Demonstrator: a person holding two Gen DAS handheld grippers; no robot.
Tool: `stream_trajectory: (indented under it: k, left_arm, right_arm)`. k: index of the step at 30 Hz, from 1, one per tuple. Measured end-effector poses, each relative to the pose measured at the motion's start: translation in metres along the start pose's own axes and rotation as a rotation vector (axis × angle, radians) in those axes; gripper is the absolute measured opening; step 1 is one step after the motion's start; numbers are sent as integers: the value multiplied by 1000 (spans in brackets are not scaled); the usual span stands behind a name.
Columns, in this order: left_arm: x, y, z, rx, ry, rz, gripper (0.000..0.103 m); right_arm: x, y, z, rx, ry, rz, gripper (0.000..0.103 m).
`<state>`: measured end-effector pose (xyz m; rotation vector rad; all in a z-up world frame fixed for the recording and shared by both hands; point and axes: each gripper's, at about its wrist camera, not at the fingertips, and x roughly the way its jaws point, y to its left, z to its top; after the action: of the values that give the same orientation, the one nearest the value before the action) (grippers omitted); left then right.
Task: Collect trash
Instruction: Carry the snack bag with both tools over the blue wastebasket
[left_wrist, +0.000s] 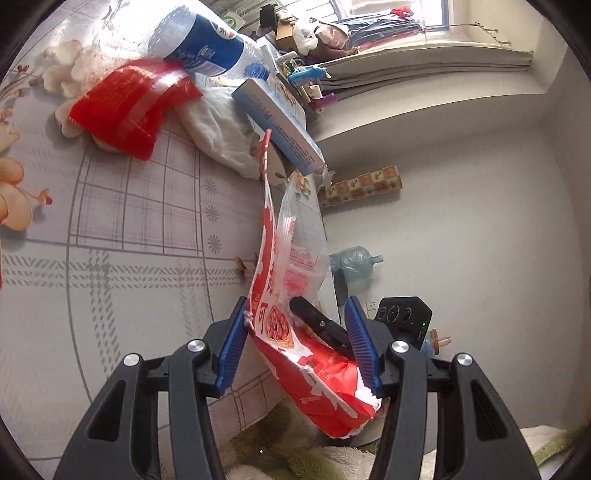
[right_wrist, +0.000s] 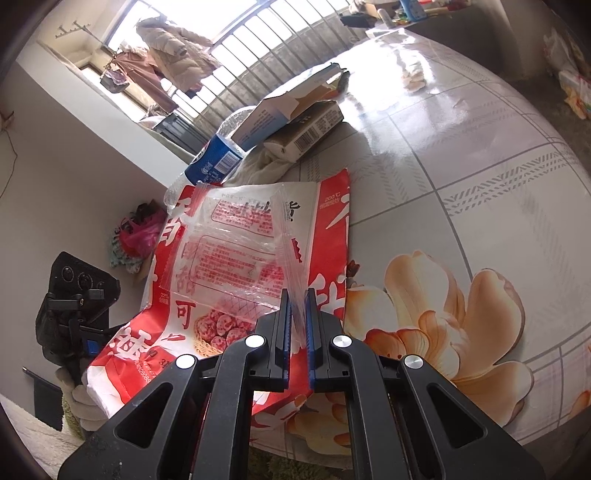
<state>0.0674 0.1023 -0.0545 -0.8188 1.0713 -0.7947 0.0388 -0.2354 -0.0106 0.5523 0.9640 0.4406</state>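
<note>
A red and white snack bag hangs at the table edge, with a clear plastic wrapper lying on it. My right gripper is shut on a fold of the clear wrapper. In the left wrist view the same bag lies between the blue pads of my left gripper, whose jaws stand wide apart; the bag touches both pads. The right gripper's black tip shows just behind the bag. More trash lies beyond: a red wrapper, a plastic bottle with a blue label, and a blue carton.
A white cloth lies under the carton and bottle. A brown box sits under the blue carton. The floral tablecloth covers the table. A water jug stands on the floor below. A green rug lies near the table edge.
</note>
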Motion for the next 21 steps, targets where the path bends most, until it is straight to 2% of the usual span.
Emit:
stream_trajectory:
  k: [2, 4, 7, 8, 12, 14, 21]
  left_arm:
    - [9, -10, -5, 69, 21, 90, 49]
    - [20, -19, -8, 130, 51, 167, 43]
    - [29, -25, -12, 184, 73, 233, 29]
    - [30, -27, -12, 198, 77, 246, 22]
    - [28, -30, -12, 209, 68, 252, 15]
    - [24, -32, -9, 219, 60, 251, 11]
    - [21, -55, -4, 280, 54, 260, 9]
  right_arm:
    - [0, 0, 0, -1, -1, 0, 5]
    - [0, 0, 0, 2, -1, 3, 5]
    - [-3, -3, 1, 17, -6, 13, 5]
    - [-4, -5, 2, 27, -12, 25, 5]
    - [-24, -14, 6, 73, -70, 116, 5]
    - [-36, -16, 11, 75, -104, 131, 5]
    - [-84, -20, 21, 83, -252, 180, 5]
